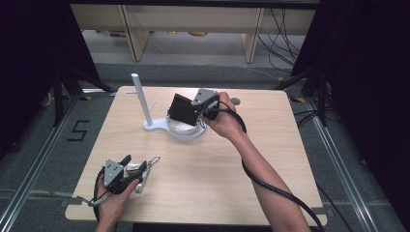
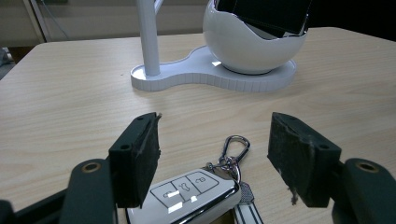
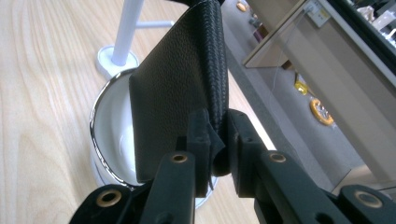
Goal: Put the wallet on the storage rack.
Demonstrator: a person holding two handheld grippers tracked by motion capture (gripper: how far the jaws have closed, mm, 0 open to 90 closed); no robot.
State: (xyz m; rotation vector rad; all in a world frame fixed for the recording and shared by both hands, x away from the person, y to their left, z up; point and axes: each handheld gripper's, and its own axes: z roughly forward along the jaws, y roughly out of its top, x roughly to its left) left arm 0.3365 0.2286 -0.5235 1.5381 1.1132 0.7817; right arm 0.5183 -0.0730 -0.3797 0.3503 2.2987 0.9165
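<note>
My right gripper (image 3: 215,140) is clamped on the spine edge of the black wallet (image 3: 177,79), which hangs tilted, its lower corner inside the white bowl (image 3: 109,135). My left gripper (image 2: 212,154) stands wide apart astride the car key (image 2: 191,193), well short of the bowl. Judgement: lower the wallet squarely, clear of the rim, before releasing.

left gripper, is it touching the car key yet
Apart. The left gripper view shows the left gripper open, a gap between each pad and the car key.
</note>
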